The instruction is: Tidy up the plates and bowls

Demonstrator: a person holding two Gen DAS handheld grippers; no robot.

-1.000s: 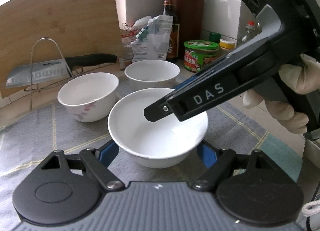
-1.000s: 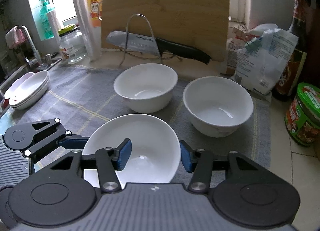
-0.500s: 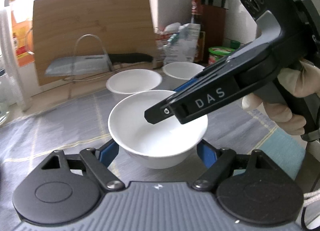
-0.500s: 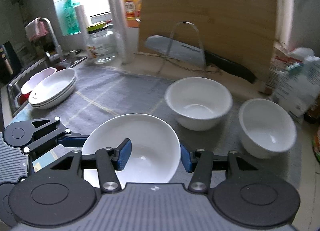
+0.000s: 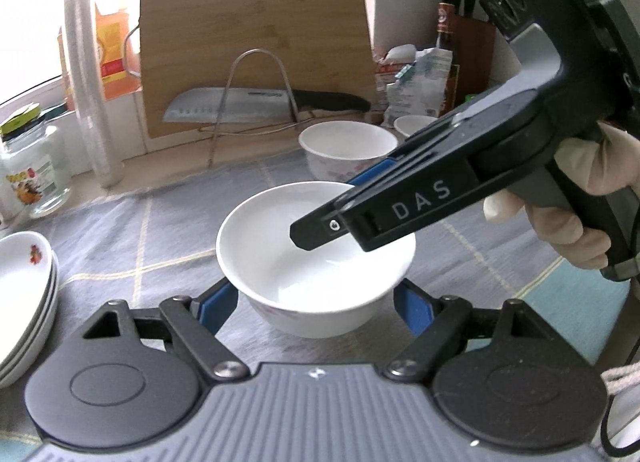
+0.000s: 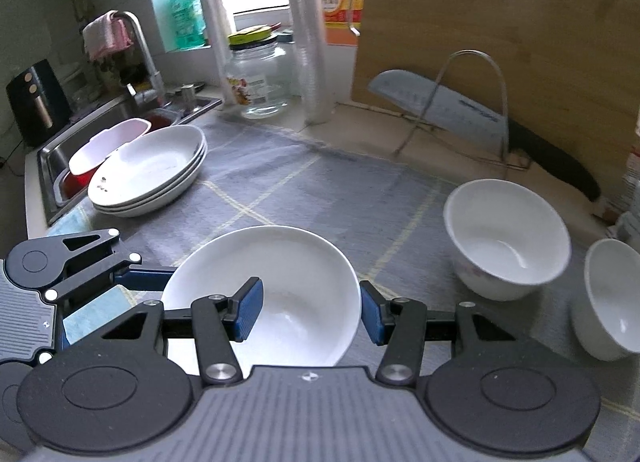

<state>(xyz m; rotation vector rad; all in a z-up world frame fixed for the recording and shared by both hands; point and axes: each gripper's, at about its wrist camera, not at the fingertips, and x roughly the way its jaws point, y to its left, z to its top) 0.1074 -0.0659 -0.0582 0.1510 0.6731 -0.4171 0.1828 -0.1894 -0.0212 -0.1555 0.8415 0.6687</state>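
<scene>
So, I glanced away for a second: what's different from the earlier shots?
Both grippers carried the white bowl sideways along the mat, away from the two resting bowls and toward the stacked plates by the sink. Unchanged: left gripper and right gripper keep their grip, and the other dishes stay put.

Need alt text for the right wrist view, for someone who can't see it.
The right gripper clamps the wall of a white bowl above a grey checked mat, the left gripper at the bowl's far side. Stacked plates sit beside the sink; two more bowls stand right.
</scene>
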